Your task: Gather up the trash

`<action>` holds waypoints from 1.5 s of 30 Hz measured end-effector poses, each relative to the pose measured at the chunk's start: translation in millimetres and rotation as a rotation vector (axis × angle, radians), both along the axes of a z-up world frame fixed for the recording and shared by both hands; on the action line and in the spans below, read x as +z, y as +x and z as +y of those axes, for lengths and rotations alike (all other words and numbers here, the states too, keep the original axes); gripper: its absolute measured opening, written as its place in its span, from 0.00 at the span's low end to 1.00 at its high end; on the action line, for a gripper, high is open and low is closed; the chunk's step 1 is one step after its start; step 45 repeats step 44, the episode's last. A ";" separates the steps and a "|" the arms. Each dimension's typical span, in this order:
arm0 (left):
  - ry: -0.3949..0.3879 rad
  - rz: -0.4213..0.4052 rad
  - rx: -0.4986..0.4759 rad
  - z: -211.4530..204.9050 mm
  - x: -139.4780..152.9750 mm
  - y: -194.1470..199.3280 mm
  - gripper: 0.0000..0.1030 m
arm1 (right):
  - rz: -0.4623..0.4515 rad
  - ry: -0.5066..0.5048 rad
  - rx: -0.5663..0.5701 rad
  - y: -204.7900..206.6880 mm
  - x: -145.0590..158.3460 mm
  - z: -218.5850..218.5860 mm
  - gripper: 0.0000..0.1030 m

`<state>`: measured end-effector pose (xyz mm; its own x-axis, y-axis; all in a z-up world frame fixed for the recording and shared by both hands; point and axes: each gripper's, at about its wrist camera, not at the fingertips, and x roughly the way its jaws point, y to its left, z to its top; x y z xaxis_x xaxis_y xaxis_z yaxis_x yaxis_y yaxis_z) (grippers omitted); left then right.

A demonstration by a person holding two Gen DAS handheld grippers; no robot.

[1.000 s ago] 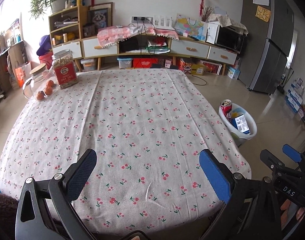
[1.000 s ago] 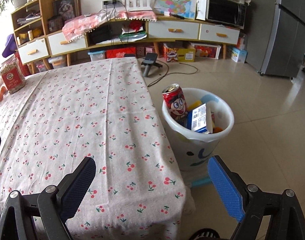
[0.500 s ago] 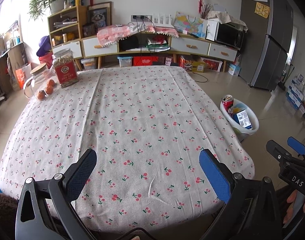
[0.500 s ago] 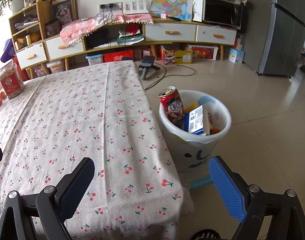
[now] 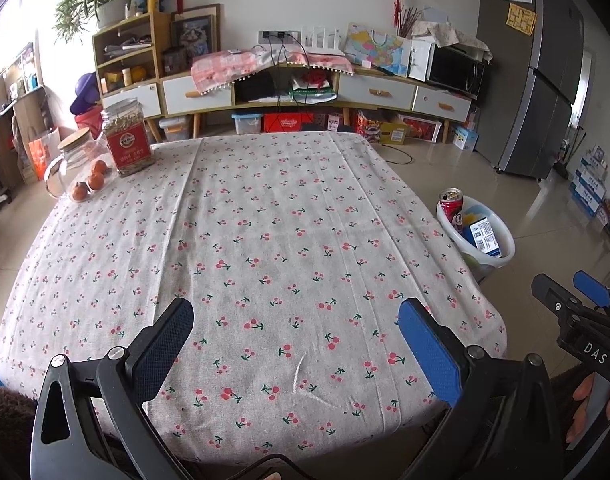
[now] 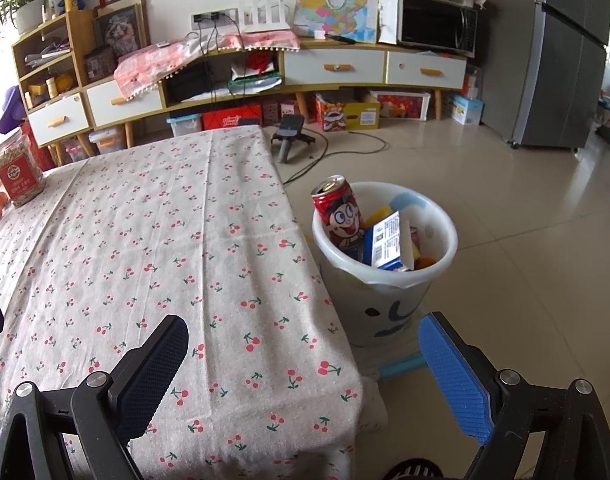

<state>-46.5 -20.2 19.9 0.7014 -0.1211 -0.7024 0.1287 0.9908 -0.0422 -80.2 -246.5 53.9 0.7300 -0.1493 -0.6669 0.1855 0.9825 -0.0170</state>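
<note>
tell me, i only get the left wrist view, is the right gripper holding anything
observer: No. The right gripper is open, with nothing between its fingers.
operator: any trash i might be missing from here
observer: A small orange piece lies in the bin, beside the box.
operator: ok and the floor past the table
observer: A dark handheld device lies on the floor just beyond the far edge of the table, with a cable next to it.
</note>
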 end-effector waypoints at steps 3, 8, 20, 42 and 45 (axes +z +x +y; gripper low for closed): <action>0.001 -0.004 -0.004 0.7 1.3 -0.6 1.00 | 0.001 -0.003 -0.003 0.2 -0.2 -0.1 0.94; 0.000 -0.006 -0.006 1.7 1.8 -0.4 1.00 | -0.001 -0.003 -0.006 0.2 0.0 -0.3 0.94; 0.006 -0.008 -0.008 0.9 0.9 -1.2 1.00 | -0.001 -0.005 -0.009 -0.1 -1.0 -1.7 0.94; -0.019 0.059 -0.048 0.3 -9.2 8.3 1.00 | -0.018 0.020 0.002 7.8 2.0 -5.2 1.00; -0.017 0.079 -0.058 -1.6 -12.6 11.5 1.00 | -0.027 0.020 0.008 10.2 6.9 -5.7 1.00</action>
